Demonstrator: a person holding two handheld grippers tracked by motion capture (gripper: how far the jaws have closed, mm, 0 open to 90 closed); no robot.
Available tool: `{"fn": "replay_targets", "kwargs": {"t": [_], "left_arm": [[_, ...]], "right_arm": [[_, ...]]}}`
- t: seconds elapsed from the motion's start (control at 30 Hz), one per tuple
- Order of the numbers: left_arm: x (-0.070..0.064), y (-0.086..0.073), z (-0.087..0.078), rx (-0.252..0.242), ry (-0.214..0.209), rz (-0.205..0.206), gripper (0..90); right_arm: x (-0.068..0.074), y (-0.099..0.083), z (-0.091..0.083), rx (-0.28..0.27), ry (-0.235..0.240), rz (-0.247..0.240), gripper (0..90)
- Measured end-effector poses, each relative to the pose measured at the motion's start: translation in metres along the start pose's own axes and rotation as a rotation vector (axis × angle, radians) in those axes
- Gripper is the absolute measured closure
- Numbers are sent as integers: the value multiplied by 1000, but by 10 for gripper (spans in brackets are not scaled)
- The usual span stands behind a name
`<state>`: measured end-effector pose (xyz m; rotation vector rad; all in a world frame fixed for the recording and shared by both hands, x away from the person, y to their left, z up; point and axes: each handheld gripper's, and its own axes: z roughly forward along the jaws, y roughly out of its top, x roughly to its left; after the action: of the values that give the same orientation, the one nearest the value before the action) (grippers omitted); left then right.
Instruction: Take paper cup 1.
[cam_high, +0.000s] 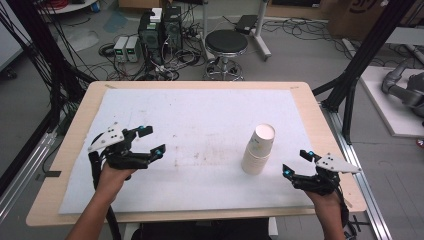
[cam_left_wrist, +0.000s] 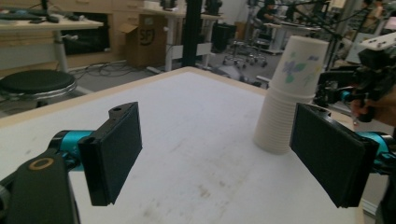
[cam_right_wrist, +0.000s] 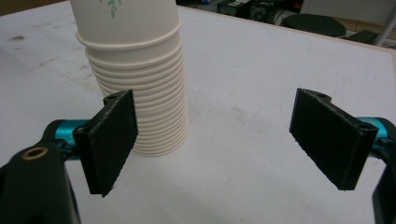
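Observation:
A stack of white paper cups (cam_high: 259, 148) stands upside down on the white mat, right of centre; the top cup carries a leaf print (cam_left_wrist: 293, 67). My right gripper (cam_high: 298, 163) hovers just right of the stack, jaws wide apart and empty. In the right gripper view the cup stack (cam_right_wrist: 137, 79) sits close behind the left jaw of my right gripper (cam_right_wrist: 224, 140). My left gripper (cam_high: 152, 140) rests over the mat's left side, open and holding nothing. The left gripper view looks between the jaws of my left gripper (cam_left_wrist: 224, 156) across the mat to the cups.
A white mat (cam_high: 200, 120) covers most of the wooden table (cam_high: 75, 115). Beyond the far edge stand a black stool (cam_high: 226, 44), computer boxes (cam_high: 160, 30) and floor cables. Black frame legs rise at left and right.

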<state>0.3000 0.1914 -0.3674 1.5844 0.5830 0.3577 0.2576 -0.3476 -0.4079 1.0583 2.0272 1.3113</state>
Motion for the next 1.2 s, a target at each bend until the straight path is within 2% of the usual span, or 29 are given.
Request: {"fn": "replay_targets", "kwargs": {"t": [0.03,0.07,0.1,0.13,0.17,0.2,0.23,0.27,0.37,0.4,0.47,0.53,0.57,0.6,0.63,0.67,0.7,0.73,0.77,0.8,0.9,0.93,0.97,1.0,1.2], "left_arm": [[-5,9,12,-1,-42,6,171],[-5,9,12,-1,-42,6,171],[-11,16,25,0,-104,-2,170],[-11,16,25,0,-104,-2,170],[-16,23,38,4,-153,0,170],[-16,23,38,4,-153,0,170],[-22,28,50,12,-189,5,170],[-22,28,50,12,-189,5,170],[-30,37,71,30,-227,23,170],[-30,37,71,30,-227,23,169],[-32,41,82,47,-235,31,168],[-35,46,93,61,-248,36,166],[-38,50,105,70,-262,40,165],[-38,50,105,70,-262,40,166],[-41,54,116,79,-282,46,165],[-41,54,116,79,-282,46,166],[-46,57,128,84,-298,47,165],[-46,57,128,84,-298,47,165],[-50,60,138,99,-313,59,165],[-50,60,138,99,-313,59,165],[-59,62,157,124,-340,70,165],[-59,62,157,124,-340,70,165],[-62,63,165,133,-351,72,165],[-62,63,165,133,-351,72,165],[-74,64,194,170,-386,79,165]], "right_arm": [[0,0,0,-1,-1,5,158],[0,0,0,-2,0,7,158],[0,0,0,-2,1,5,158],[0,0,0,-2,2,6,158],[0,0,0,-2,3,0,158],[0,0,0,-2,3,0,158],[0,0,-1,0,3,1,158],[0,0,-1,0,3,1,158],[-2,-1,-1,5,10,6,158],[-2,-2,-2,6,10,7,158],[-2,-2,-2,7,9,5,158],[-2,-2,-2,4,10,4,158],[-2,-1,-2,2,12,2,158],[-2,-1,-2,3,11,7,158],[-2,-1,-2,2,12,7,158],[-2,-1,-2,2,12,4,158],[-2,-1,-1,4,13,5,158],[-2,-1,-1,4,13,5,158],[-2,-1,-1,7,13,5,158],[-2,-1,-1,7,13,5,158],[-2,-2,-1,7,16,8,158],[-2,-2,-1,5,16,8,158],[-2,-2,-2,3,15,8,158],[-2,-2,-2,4,16,11,158],[-3,-2,-2,0,20,14,158]]}}
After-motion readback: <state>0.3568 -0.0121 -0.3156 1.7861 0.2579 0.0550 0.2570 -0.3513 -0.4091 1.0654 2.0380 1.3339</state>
